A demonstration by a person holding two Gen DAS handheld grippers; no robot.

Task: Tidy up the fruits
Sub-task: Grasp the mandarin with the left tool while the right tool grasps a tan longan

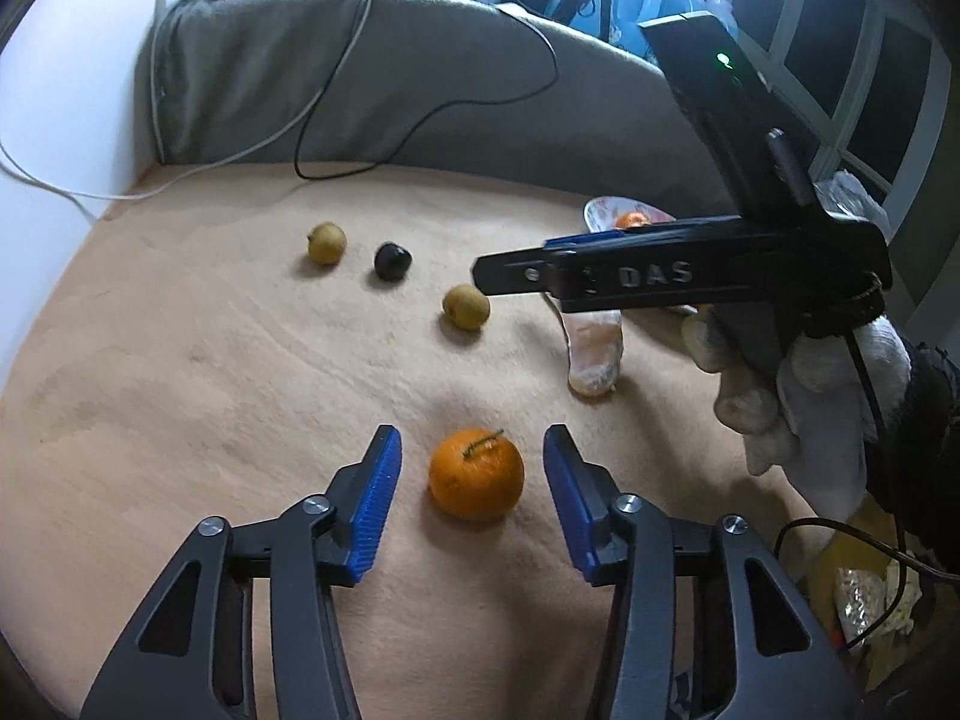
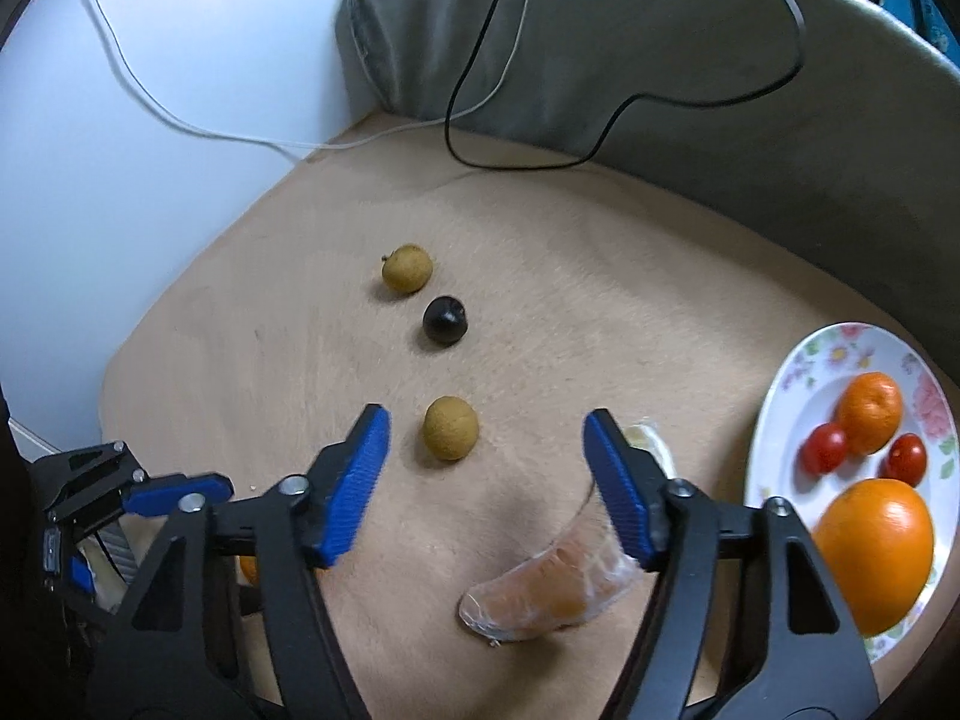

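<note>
A small orange [image 1: 476,475] with a dimpled rind and a short green stalk sits on the tan, faintly grained table [image 1: 180,372], between the spread jaws of the left gripper [image 1: 473,468]; its ribbed blue pads [image 1: 379,492] flank the fruit on both sides with a gap at each, touching nothing. The right gripper [image 2: 486,450] likewise stands spread, a rough-skinned brownish round fruit [image 2: 450,435] lying between its tips and clear of both pads. Beyond this fruit lie a glossy black round fruit [image 2: 444,321] and a second brownish fruit [image 2: 407,267], the three forming a loose line with bare tabletop around them. A peeled citrus segment in clear film [image 2: 552,591] lies just under the right gripper's right finger. At the table's right edge a white plate with a floral rim [image 2: 774,420] holds a large orange [image 2: 876,546], a smaller orange [image 2: 870,411] and two red cherry tomatoes [image 2: 827,449]. A grey padded backrest [image 1: 390,78] bounds the far edge; a black cable [image 1: 420,120] and a white cable [image 1: 120,180] trail over it onto the table. Seen from the left wrist, the right gripper's black body bears raised letters reading "DAS", and a white-gloved hand [image 1: 810,396] holds it.
</note>
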